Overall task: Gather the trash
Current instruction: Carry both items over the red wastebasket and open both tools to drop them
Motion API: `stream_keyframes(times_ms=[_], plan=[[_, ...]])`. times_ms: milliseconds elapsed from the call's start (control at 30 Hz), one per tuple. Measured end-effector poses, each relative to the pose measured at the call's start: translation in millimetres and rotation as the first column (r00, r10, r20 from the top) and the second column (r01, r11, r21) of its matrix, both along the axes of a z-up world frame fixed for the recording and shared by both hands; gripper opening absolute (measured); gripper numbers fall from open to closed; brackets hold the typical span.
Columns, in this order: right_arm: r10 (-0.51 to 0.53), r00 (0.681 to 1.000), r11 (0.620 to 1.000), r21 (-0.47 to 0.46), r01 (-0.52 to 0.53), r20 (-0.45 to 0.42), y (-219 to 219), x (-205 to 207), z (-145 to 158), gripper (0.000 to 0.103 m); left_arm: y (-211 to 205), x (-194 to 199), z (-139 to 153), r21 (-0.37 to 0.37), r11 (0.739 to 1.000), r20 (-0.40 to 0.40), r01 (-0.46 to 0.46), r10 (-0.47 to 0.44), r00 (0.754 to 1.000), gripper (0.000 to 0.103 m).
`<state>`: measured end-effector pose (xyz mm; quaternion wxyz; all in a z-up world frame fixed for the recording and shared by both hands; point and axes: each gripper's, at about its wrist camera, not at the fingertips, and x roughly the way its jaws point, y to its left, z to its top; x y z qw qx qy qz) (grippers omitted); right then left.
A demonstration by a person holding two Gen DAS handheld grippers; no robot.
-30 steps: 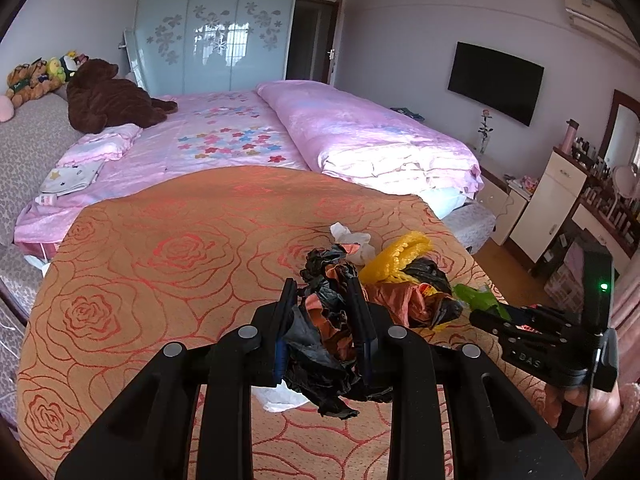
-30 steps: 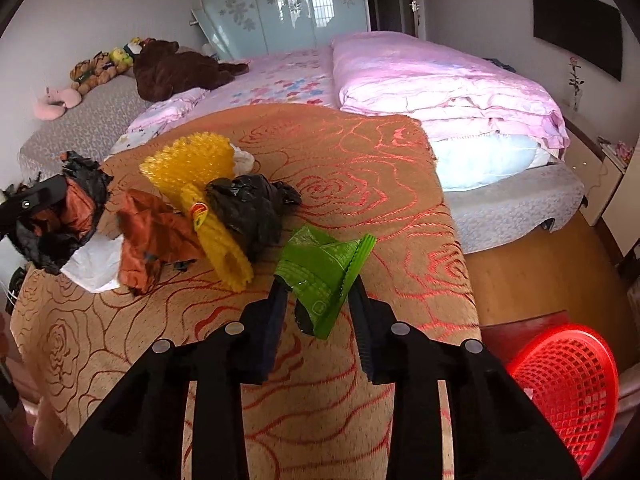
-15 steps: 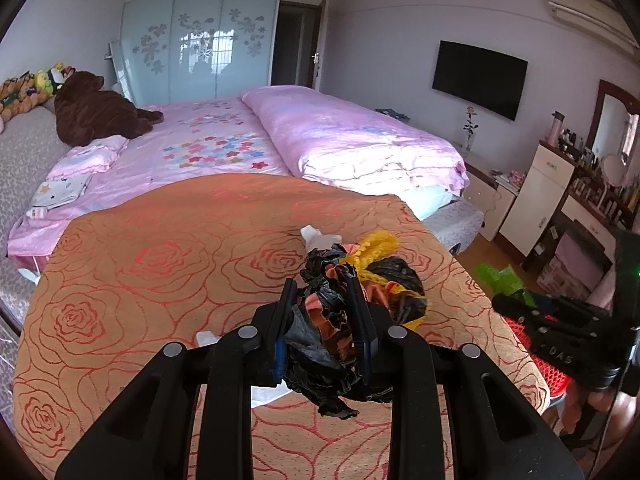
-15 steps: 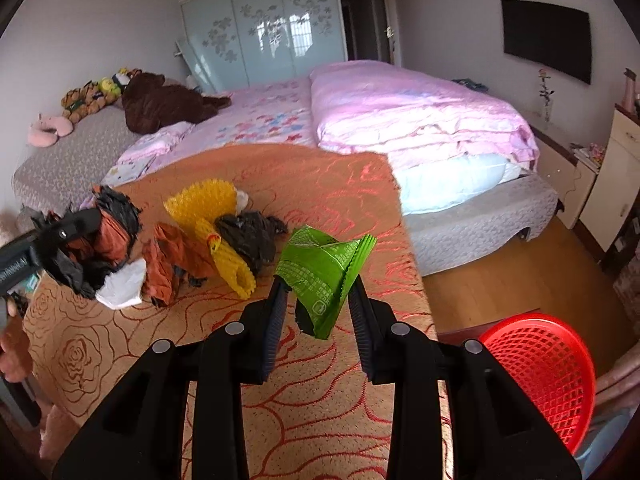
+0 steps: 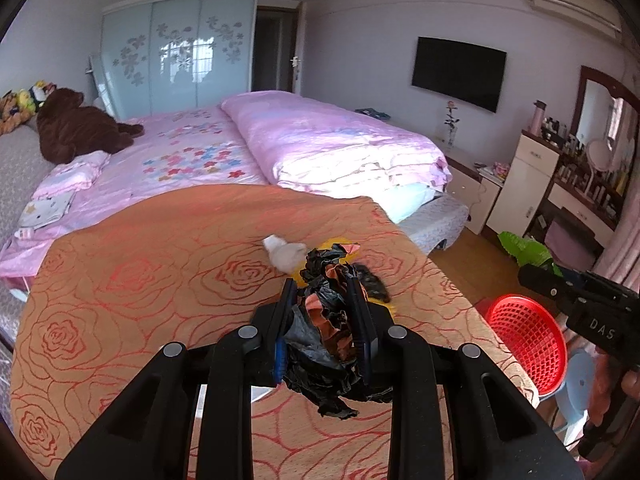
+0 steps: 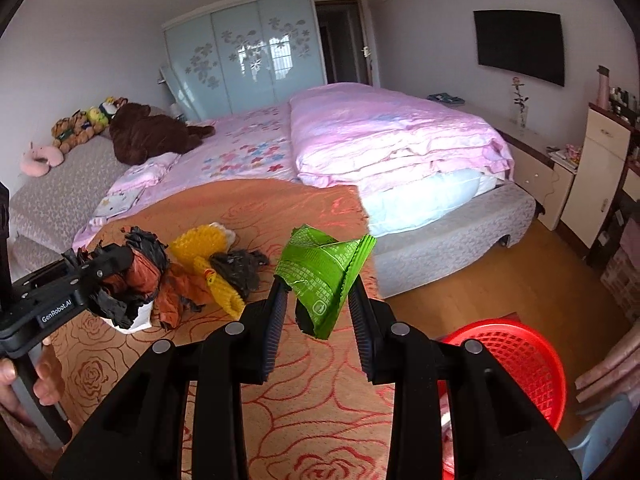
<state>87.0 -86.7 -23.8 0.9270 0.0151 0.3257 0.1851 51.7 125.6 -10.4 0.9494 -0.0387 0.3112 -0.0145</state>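
Note:
My left gripper [image 5: 321, 286] is shut on a crumpled wad of black and orange plastic [image 5: 326, 320], held above the orange rose-patterned blanket [image 5: 160, 280]. My right gripper [image 6: 320, 284] is shut on a folded green wrapper [image 6: 324, 272], past the blanket's right edge and above a red mesh basket [image 6: 516, 360] on the floor. Left on the blanket lie a yellow foam net [image 6: 200, 244], a black bag [image 6: 240, 268], an orange bag [image 6: 180, 300] and a white tissue [image 5: 286, 254]. In the left wrist view the green wrapper [image 5: 524, 248] hangs above the basket [image 5: 528, 340].
A bed with a folded pink quilt [image 6: 392, 136] and a brown plush toy [image 6: 148, 132] lies behind the blanket. White cabinets [image 5: 520, 188] and a cluttered dresser line the right wall. Wooden floor [image 6: 500, 276] lies beside the bed, and a pale blue stool [image 5: 576, 384] stands by the basket.
Both grippers have swung to the right and risen, keeping their loads. The red basket has come into the left wrist view, and the green wrapper now hangs off the blanket's edge.

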Motion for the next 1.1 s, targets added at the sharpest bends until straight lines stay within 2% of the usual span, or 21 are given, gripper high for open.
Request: stream_keyframes(times_ms=[500, 767, 1100], plan=[[-0.153, 0.988, 0.988, -0.015, 0.153, -0.005, -60.4, -6.4, -1.0, 0.031, -54.1, 12.9, -5.6, 0.014, 0.99, -0.01, 0.141, -0.141, 0.99, 0.025], [-0.209, 0.978, 0.978, -0.023, 0.209, -0.01, -87.9, -13.2, -4.9, 0.032, -85.2, 21.9, 3.6, -0.007, 0.974, 0.006, 0.227, -0.227, 0.974, 0.025], [-0.305, 0.952, 0.952, -0.027, 0.304, -0.038, -123.1, -18.5, -18.5, 0.031, -144.8, 39.8, -11.6, 0.024, 0.942, -0.04, 0.334, -0.333, 0.942, 0.025]])
